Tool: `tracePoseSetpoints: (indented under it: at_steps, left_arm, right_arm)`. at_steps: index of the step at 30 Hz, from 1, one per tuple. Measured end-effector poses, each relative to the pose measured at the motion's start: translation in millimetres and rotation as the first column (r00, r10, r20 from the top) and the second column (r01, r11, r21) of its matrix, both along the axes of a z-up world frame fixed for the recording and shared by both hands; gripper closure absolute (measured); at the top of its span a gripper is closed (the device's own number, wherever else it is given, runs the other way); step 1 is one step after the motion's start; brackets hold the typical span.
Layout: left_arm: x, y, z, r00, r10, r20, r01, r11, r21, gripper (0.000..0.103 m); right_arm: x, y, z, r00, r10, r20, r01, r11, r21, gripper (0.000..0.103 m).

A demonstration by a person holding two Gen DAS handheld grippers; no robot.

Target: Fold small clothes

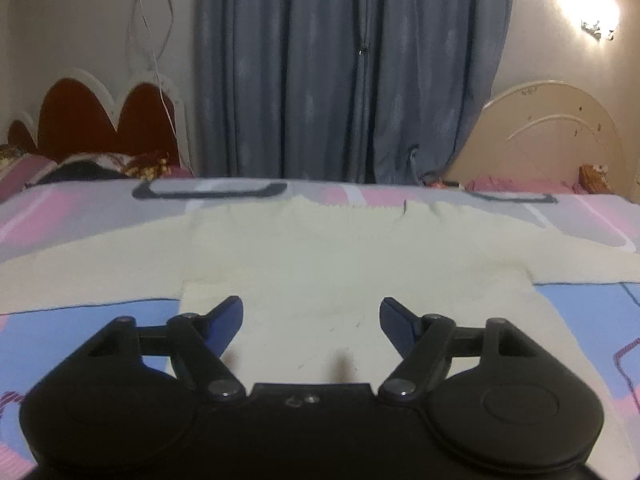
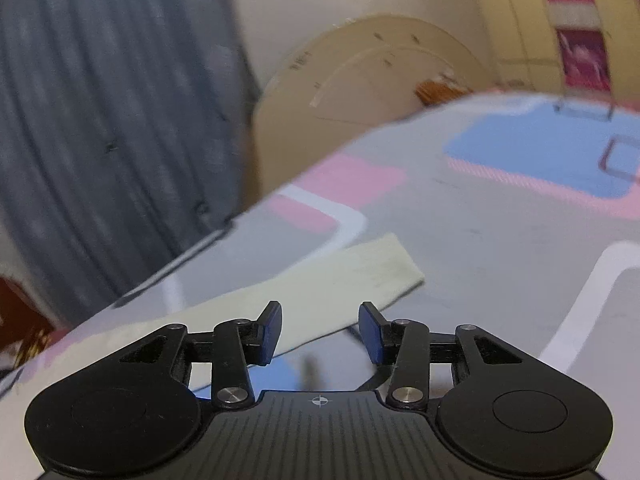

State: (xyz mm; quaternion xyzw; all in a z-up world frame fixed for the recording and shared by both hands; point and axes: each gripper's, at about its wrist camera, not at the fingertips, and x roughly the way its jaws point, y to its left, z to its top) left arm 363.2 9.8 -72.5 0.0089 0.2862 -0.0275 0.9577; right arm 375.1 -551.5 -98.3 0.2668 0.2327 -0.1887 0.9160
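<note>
A small cream knit sweater (image 1: pixel 320 256) lies flat on the bed with both sleeves spread to the sides and its neck at the far end. My left gripper (image 1: pixel 312 304) is open and empty, low over the sweater's near hem. In the right wrist view one cream sleeve (image 2: pixel 328 292) lies across the sheet, its cuff pointing up and right. My right gripper (image 2: pixel 320 312) is open and empty, just over the near edge of that sleeve.
The bed sheet (image 1: pixel 80 216) has pink, blue and grey blocks. Blue-grey curtains (image 1: pixel 352 72) hang behind the bed. A red headboard (image 1: pixel 100 120) stands at the back left and a cream headboard (image 1: pixel 556 140) at the back right.
</note>
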Motion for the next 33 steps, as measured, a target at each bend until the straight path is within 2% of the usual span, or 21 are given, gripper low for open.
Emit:
tracePoseSetpoints:
  at_steps: [7, 13, 14, 15, 17, 18, 19, 20, 22, 25, 27, 30, 33]
  left_arm:
    - [21.8, 11.1, -21.9, 0.996, 0.007, -0.093, -0.010, 1.000, -0.028, 0.029]
    - [35.3, 10.4, -25.7, 0.994, 0.001, -0.110, -0.004, 1.000, -0.021, 0.028]
    - [36.8, 11.0, -24.7, 0.994, 0.000, -0.109, -0.002, 1.000, -0.012, 0.028]
    - [38.1, 11.4, -23.5, 0.994, 0.001, -0.108, -0.001, 1.000, 0.000, 0.028]
    - [42.3, 14.1, -22.1, 0.994, 0.007, -0.112, -0.004, 1.000, 0.026, 0.025]
    - [45.2, 17.3, -22.4, 0.992, 0.014, -0.127, -0.009, 0.999, 0.041, 0.025]
    - [47.9, 21.6, -22.3, 0.990, 0.021, -0.140, -0.014, 0.999, 0.048, 0.025]
    - [50.1, 27.9, -21.3, 0.989, 0.029, -0.143, -0.023, 0.999, 0.043, 0.025]
    - [53.2, 39.8, -19.0, 0.989, 0.042, -0.144, -0.039, 0.999, 0.022, 0.025]
    - [56.4, 51.7, -15.3, 0.988, 0.059, -0.143, -0.058, 0.998, 0.007, 0.029]
    - [57.9, 56.9, -13.6, 0.989, 0.058, -0.139, -0.059, 0.998, -0.005, 0.032]
    - [58.9, 63.9, -13.9, 0.987, 0.053, -0.154, -0.056, 0.998, -0.013, 0.044]
    - [55.5, 73.2, -11.1, 0.984, 0.052, -0.171, -0.060, 0.997, -0.041, 0.053]
  right_arm:
    - [8.2, -41.2, -30.4, 0.995, -0.095, -0.032, 0.099, 0.985, 0.142, 0.060]
    - [12.1, -43.1, -32.4, 0.995, -0.098, -0.029, 0.101, 0.984, 0.144, 0.061]
    - [15.1, -39.7, -32.6, 0.996, -0.078, -0.042, 0.083, 0.988, 0.128, 0.084]
    - [17.1, -37.2, -30.4, 0.997, -0.057, -0.061, 0.063, 0.993, 0.102, 0.102]
    - [11.0, -28.7, -19.9, 0.999, -0.051, -0.017, 0.050, 0.998, -0.044, 0.102]
    - [17.0, -33.7, -26.4, 0.994, -0.078, -0.070, 0.076, 0.996, -0.036, 0.102]
    - [19.2, -42.5, -35.2, 0.990, -0.090, -0.106, 0.094, 0.995, 0.033, 0.102]
    - [19.0, -37.8, -30.8, 0.991, -0.089, -0.104, 0.090, 0.996, -0.003, 0.102]
    - [22.3, -16.7, -17.4, 0.995, -0.034, -0.090, 0.026, 0.996, -0.091, 0.102]
    - [30.6, 28.5, 4.1, 0.996, 0.082, -0.041, -0.087, 0.985, -0.151, 0.102]
    - [41.7, 69.8, 15.2, 0.982, 0.190, -0.013, -0.189, 0.966, -0.175, 0.102]
    - [61.5, 147.1, 21.5, 0.933, 0.361, 0.004, -0.355, 0.918, -0.176, 0.102]
    - [71.5, 229.8, 19.9, 0.857, 0.515, 0.002, -0.507, 0.845, -0.167, 0.102]
